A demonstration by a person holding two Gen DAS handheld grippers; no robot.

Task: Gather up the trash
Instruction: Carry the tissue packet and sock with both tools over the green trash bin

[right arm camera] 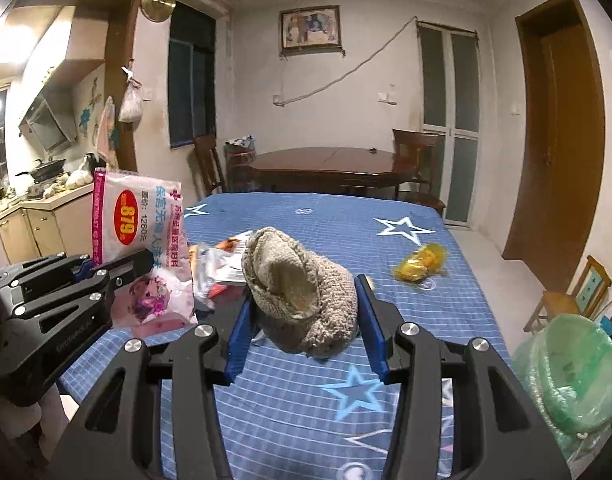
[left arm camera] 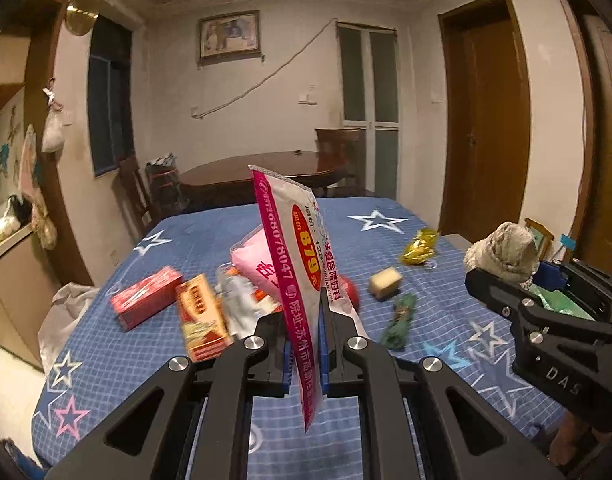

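The left gripper pinches a flat pink-and-white printed plastic packet upright over the blue star-patterned table; the right gripper clamps a crumpled beige woolly rag, nearer the green-lined bin at its right

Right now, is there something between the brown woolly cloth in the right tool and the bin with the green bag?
Nothing visible. The right tool holds the brown woolly cloth above the blue star-patterned sheet, and the green-bagged bin stands open at lower right, beside the bed.
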